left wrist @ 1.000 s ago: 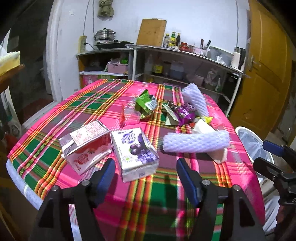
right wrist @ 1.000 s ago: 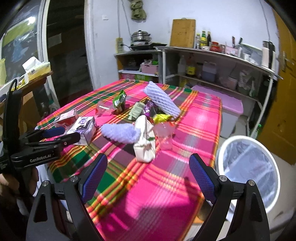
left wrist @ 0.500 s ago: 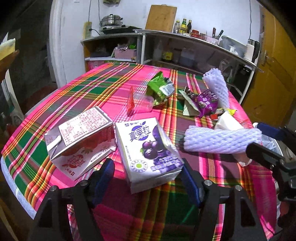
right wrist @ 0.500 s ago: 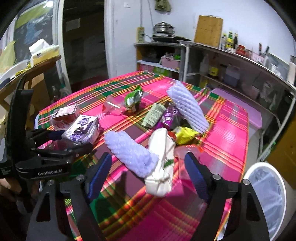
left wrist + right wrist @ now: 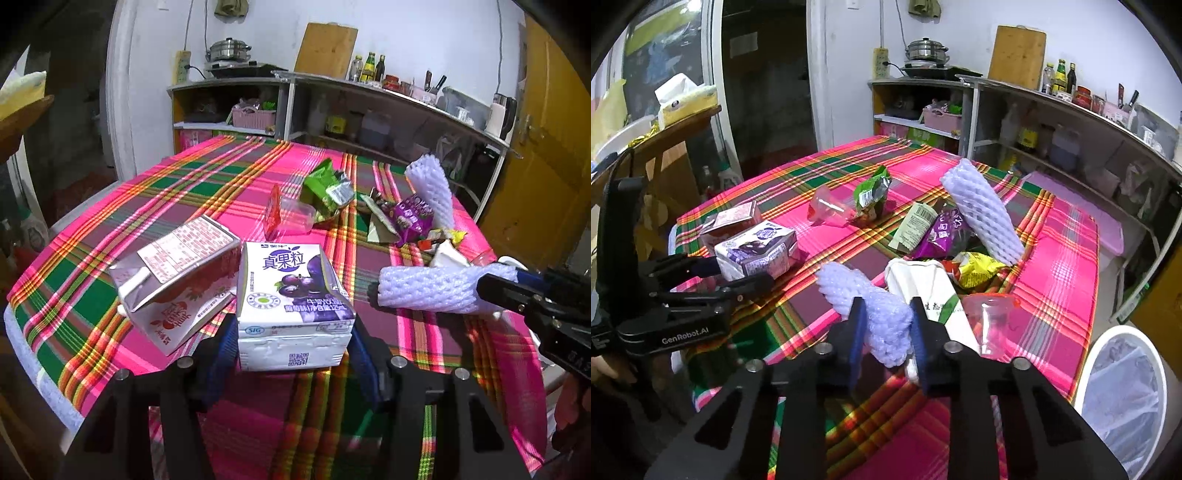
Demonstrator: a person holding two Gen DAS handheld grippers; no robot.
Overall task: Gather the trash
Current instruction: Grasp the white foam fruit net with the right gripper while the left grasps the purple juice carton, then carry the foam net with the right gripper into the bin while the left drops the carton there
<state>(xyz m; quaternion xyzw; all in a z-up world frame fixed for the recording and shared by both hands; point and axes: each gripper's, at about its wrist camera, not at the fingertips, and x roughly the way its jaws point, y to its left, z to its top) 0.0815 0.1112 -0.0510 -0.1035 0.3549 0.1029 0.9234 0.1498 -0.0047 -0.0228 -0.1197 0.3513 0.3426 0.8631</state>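
Observation:
My left gripper (image 5: 293, 341) is shut on the purple blueberry milk carton (image 5: 291, 291), which rests on the plaid tablecloth (image 5: 110, 229); the carton also shows in the right wrist view (image 5: 757, 251). My right gripper (image 5: 888, 332) is shut on the near end of a lavender foam net sleeve (image 5: 868, 306), which shows in the left wrist view (image 5: 428, 290) too. A red strawberry carton (image 5: 177, 280) lies left of the purple one.
More trash lies mid-table: a second foam sleeve (image 5: 982, 210), green wrapper (image 5: 871, 192), purple wrapper (image 5: 942, 232), yellow wrapper (image 5: 975, 269), white paper bag (image 5: 923, 284), clear plastic cups (image 5: 991, 321). A white lined bin (image 5: 1123, 380) stands beside the table's right edge.
Both grippers moved forward and closed: the left one onto the purple carton, the right one onto the foam sleeve.

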